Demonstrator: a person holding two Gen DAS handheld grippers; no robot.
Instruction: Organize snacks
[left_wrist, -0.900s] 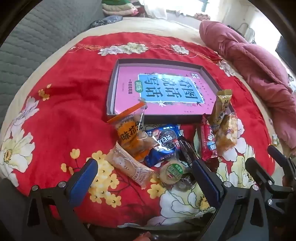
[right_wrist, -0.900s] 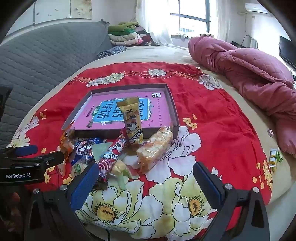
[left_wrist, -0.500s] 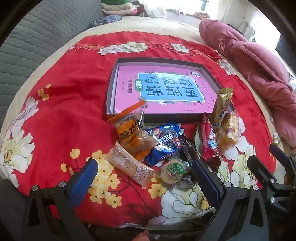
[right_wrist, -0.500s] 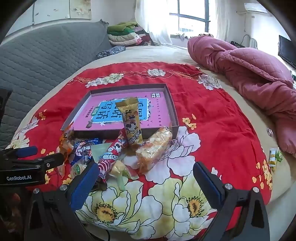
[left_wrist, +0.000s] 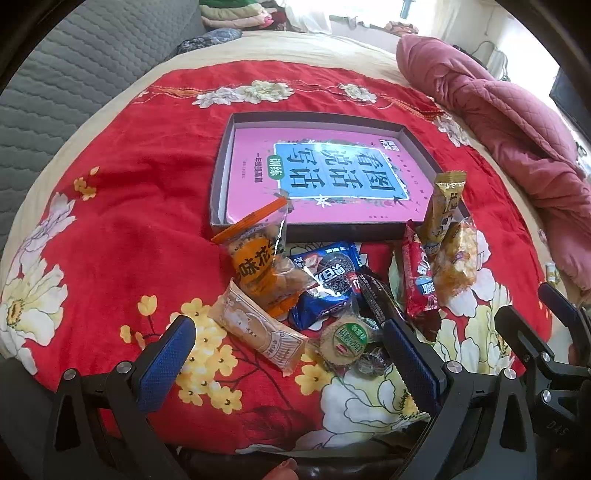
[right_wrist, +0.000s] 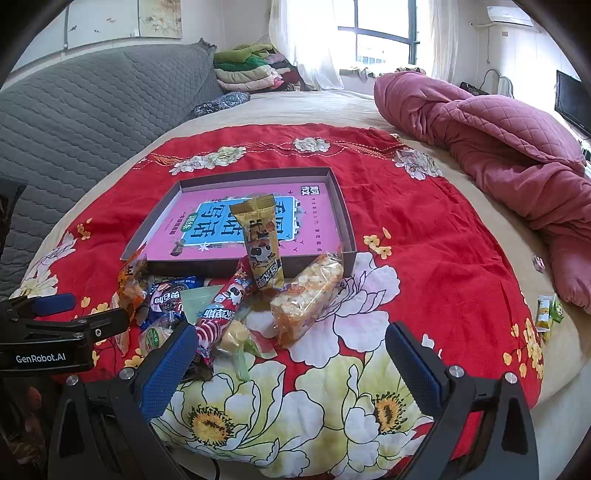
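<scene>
Grippers both spread wide, nothing between the fingers. Left gripper (left_wrist: 288, 365) hovers low over the near edge of the snack pile; its blue pads flank a tan biscuit pack (left_wrist: 258, 332) and a round green-label cookie (left_wrist: 345, 341). Right gripper (right_wrist: 291, 365) hovers over a big cream flower on the red blanket (right_wrist: 424, 229), just right of the pile; the left gripper's black body (right_wrist: 55, 332) shows at its left edge.

Pile sits on the bed, touching the near wall of the tray: orange-sealed clear bag (left_wrist: 258, 258) leaning at left, blue Oreo-type pack (left_wrist: 325, 280) beside it, dark bar (left_wrist: 376, 299), red stick pack (left_wrist: 415, 277), puffed rice bar (left_wrist: 456, 262) at right. Gold wafer pack (right_wrist: 260, 243) stands tilted, propped on the tray's near wall. Pale green wrappers (right_wrist: 236, 336) lie close to the right gripper's left pad.

Shallow grey tray (left_wrist: 221, 177) holds only a pink book (left_wrist: 332, 177), lying flat. Pink quilt (right_wrist: 498, 147) bunched far right; two small packets (right_wrist: 548, 314) well apart by the bed edge.
</scene>
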